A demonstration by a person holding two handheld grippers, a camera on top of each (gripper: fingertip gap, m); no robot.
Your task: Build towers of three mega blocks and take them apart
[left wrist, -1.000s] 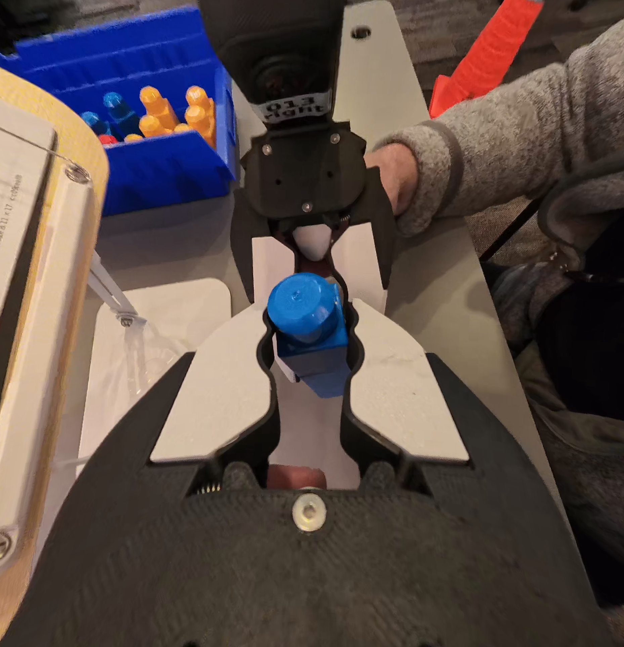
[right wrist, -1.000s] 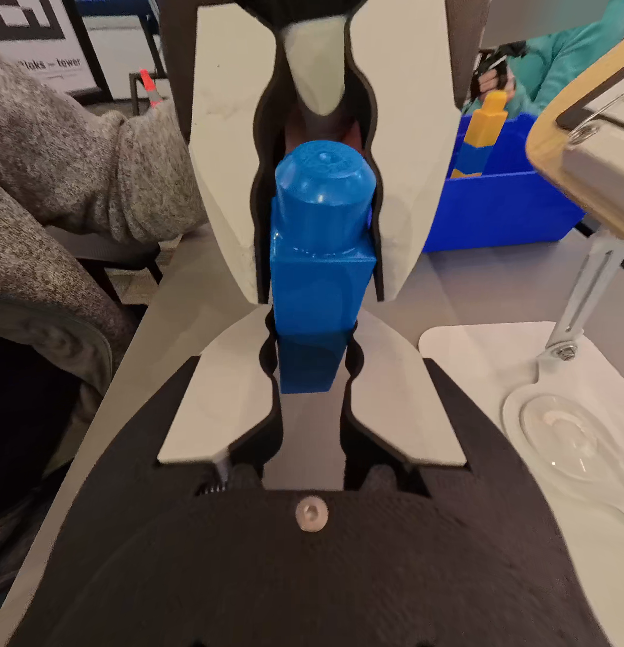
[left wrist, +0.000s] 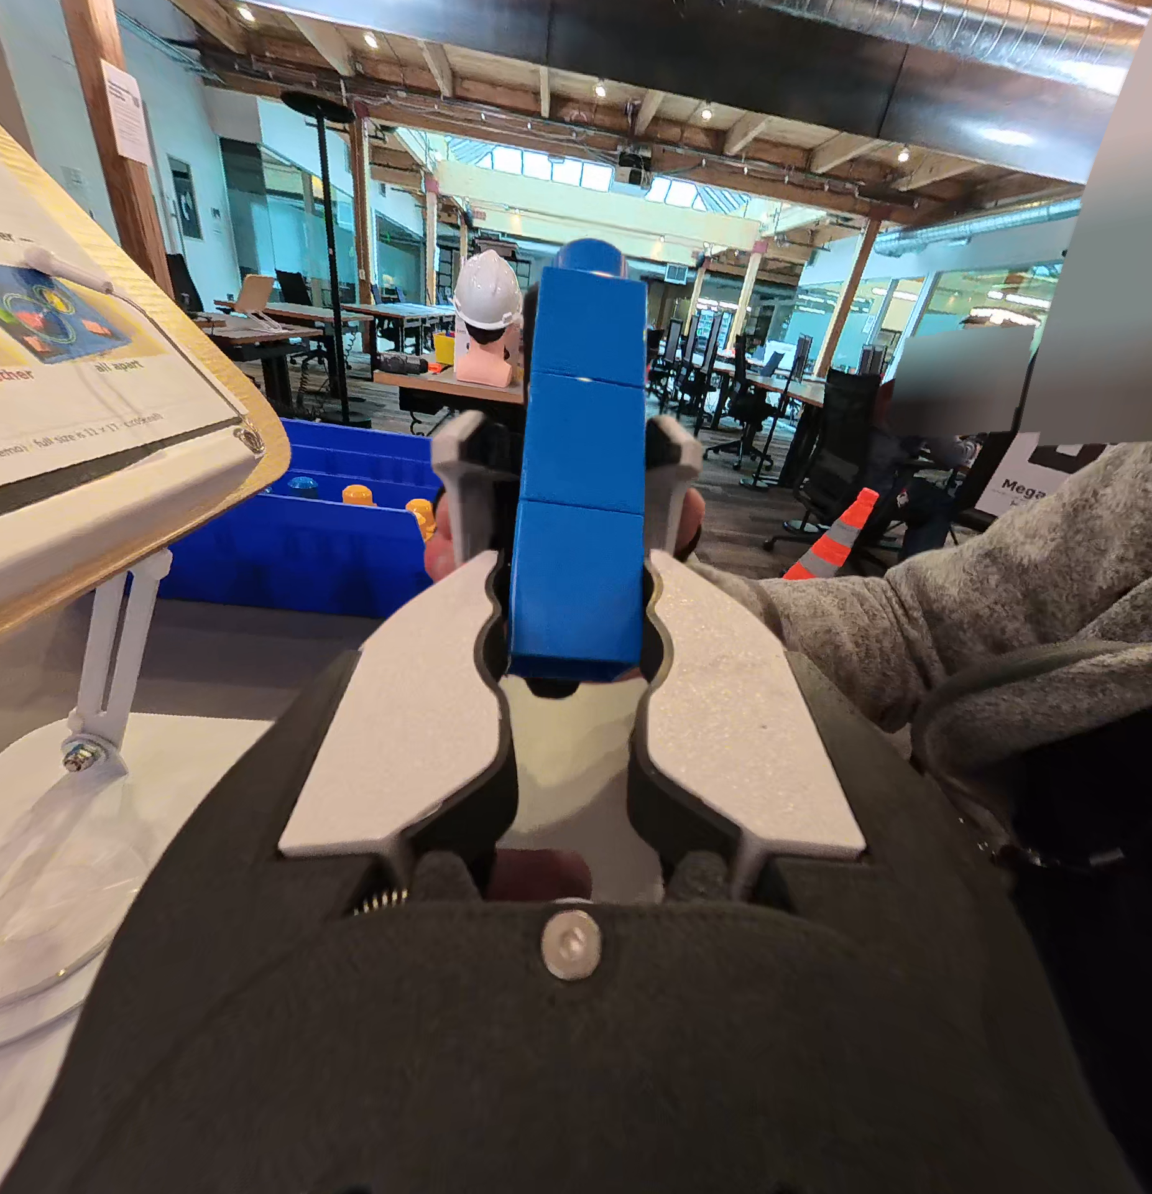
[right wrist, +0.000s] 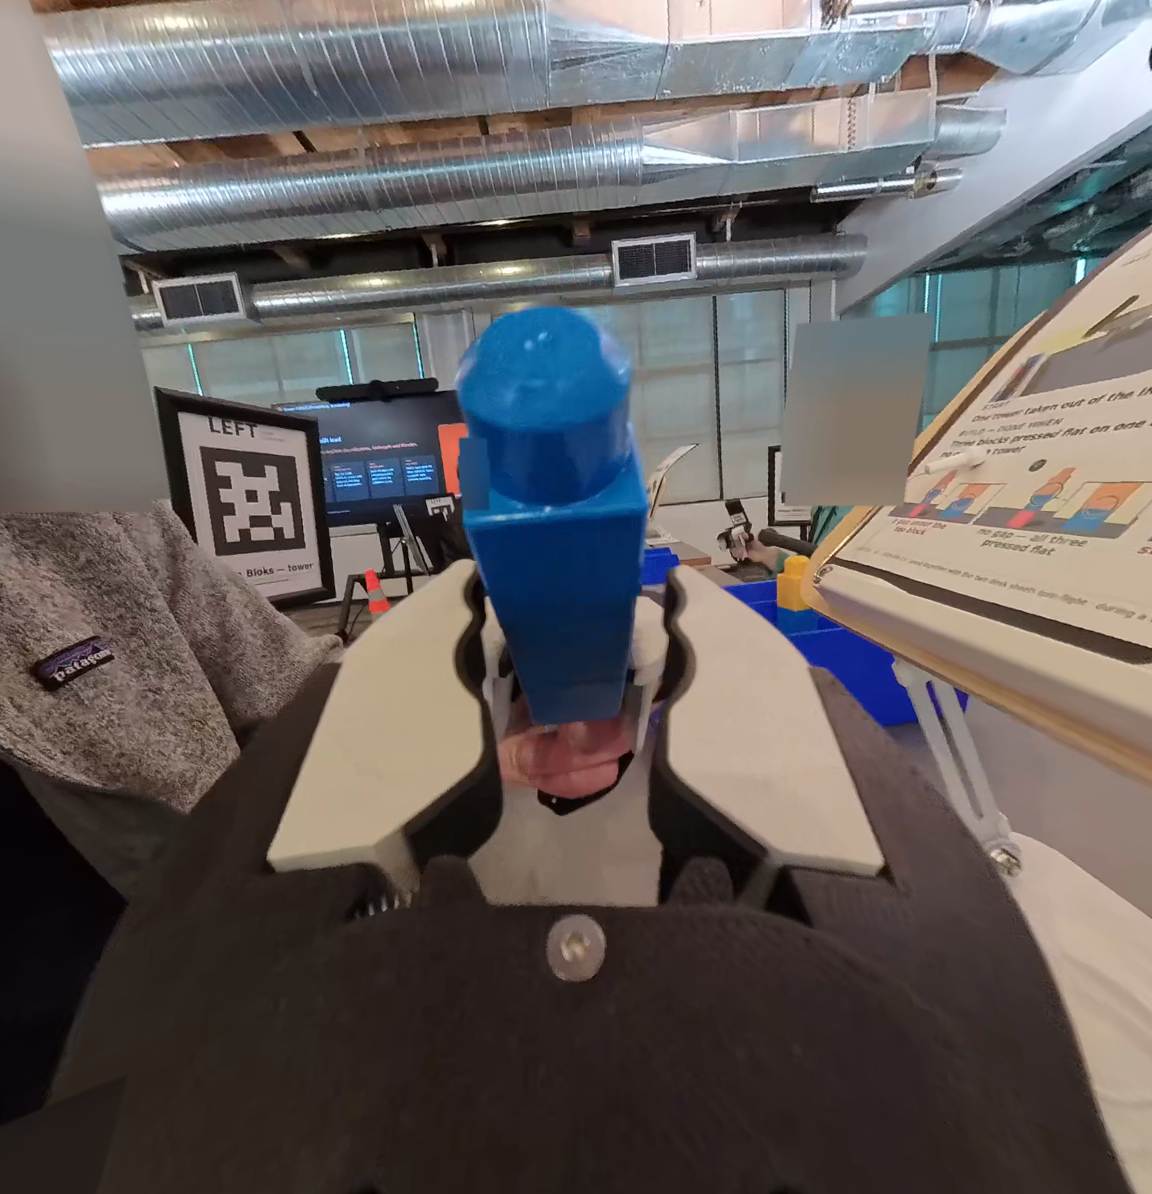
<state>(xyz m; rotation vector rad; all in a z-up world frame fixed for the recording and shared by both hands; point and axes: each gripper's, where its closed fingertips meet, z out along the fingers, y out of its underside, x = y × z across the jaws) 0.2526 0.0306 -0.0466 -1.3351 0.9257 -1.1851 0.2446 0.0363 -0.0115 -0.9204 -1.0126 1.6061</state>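
Note:
A tower of three blue blocks (left wrist: 579,491) stands upright in the air, stud on top. My left gripper (left wrist: 573,568) is shut on its bottom block, and both pads press the block's sides. My right gripper (left wrist: 570,465) shows behind it around the middle block, with a gap on each side. In the right wrist view the tower (right wrist: 554,536) points its stud at the camera. My right gripper (right wrist: 573,581) is open there, its pads clear of the blue sides. The left gripper's white fingers (right wrist: 644,672) clamp the tower's base below.
A blue bin (left wrist: 289,549) with orange and blue blocks sits on the table at the left, and it also shows in the right wrist view (right wrist: 838,652). An instruction board on a white stand (left wrist: 108,387) leans over the table. A person's grey sleeve (left wrist: 948,614) is at the right. Only a small space, under 4 cm, lies between the two pairs of fingers.
Both views have tipped up from the table to the room. The tower now stands upright. My right pads, earlier pressed on it, have opened. My left gripper now grips the base end instead of the stud end.

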